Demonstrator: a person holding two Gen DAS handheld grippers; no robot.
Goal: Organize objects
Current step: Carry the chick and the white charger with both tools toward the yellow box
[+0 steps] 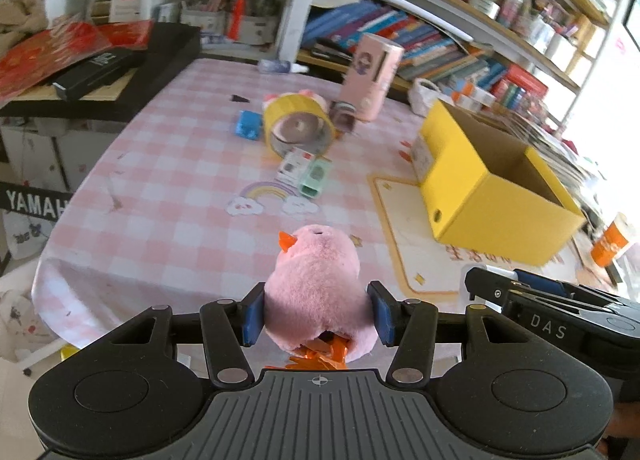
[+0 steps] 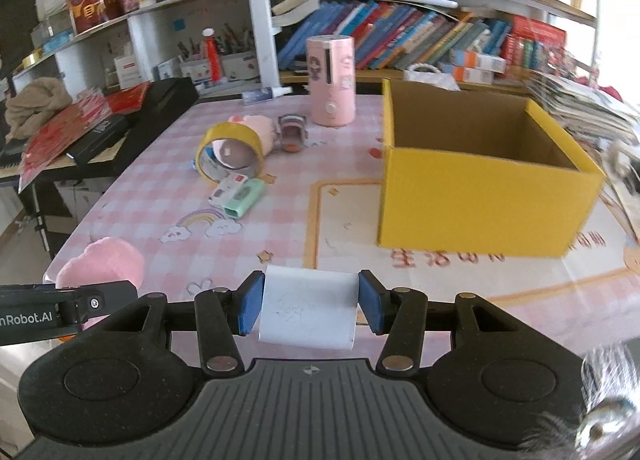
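My left gripper (image 1: 316, 314) is shut on a pink plush chick (image 1: 316, 280) with an orange beak and orange feet, held above the near edge of the table. My right gripper (image 2: 310, 308) is shut on a small white block (image 2: 308, 310), also above the table's near edge. The plush chick (image 2: 106, 262) and the left gripper show at the lower left of the right wrist view. An open yellow cardboard box (image 2: 480, 196) stands on the table ahead to the right; as much of its inside as I can see looks empty. The yellow box (image 1: 492, 188) lies to the right in the left wrist view.
On the pink checked tablecloth (image 1: 168, 180) lie a yellow tape roll (image 1: 298, 128), a mint green case (image 1: 316, 178), a small white box (image 1: 296, 164), a blue item (image 1: 248, 125) and a tall pink canister (image 1: 372, 76). Bookshelves (image 2: 400, 36) stand behind; a black keyboard (image 1: 100, 72) sits left.
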